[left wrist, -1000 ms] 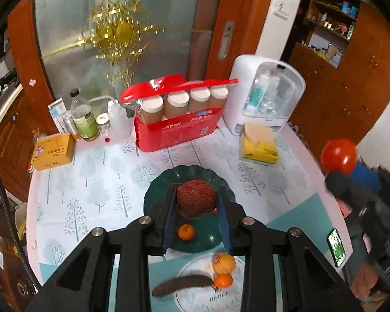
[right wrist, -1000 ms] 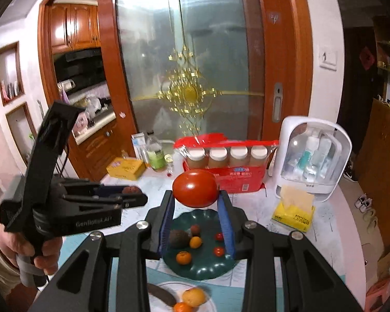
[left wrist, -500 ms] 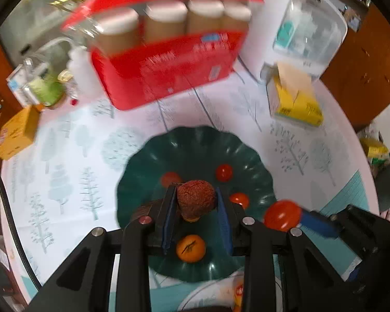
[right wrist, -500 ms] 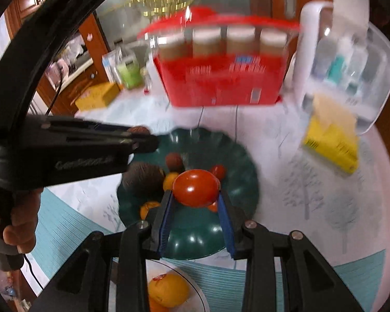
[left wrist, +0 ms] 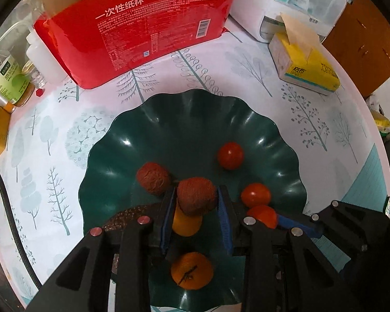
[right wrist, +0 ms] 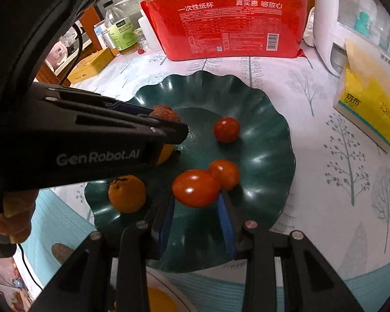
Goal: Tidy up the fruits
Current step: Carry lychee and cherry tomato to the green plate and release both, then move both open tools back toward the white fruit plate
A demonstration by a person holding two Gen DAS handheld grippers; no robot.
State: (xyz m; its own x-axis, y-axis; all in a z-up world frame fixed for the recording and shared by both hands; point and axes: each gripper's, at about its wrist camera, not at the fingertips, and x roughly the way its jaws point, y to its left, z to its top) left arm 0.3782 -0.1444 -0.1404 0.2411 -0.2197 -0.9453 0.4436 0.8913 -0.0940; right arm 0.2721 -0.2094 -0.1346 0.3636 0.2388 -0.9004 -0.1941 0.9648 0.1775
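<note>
A dark green wavy plate (left wrist: 184,119) (right wrist: 270,140) holds two small tomatoes (left wrist: 230,155) (right wrist: 226,130), a brown rough fruit (left wrist: 153,182) and oranges (left wrist: 192,274) (right wrist: 127,193). My left gripper (left wrist: 196,200) is shut on a second brown rough fruit (left wrist: 196,199), low over the plate above an orange fruit (left wrist: 186,223). My right gripper (right wrist: 196,197) is shut on a large red tomato (right wrist: 195,187), low over the plate beside a small tomato (right wrist: 225,173). The left gripper's body (right wrist: 91,135) crosses the right wrist view.
A red pack of paper cups (left wrist: 132,23) (right wrist: 234,23) stands behind the plate. A yellow tissue box (left wrist: 304,65) (right wrist: 369,106) and a white dispenser (left wrist: 293,2) are at the right. Bottles (left wrist: 10,78) and a yellow box (right wrist: 88,67) are at the left. A white plate (right wrist: 163,296) lies near me.
Both grippers have come down from well above the table to just over the green plate, each still holding its fruit. The plate now fills both views.
</note>
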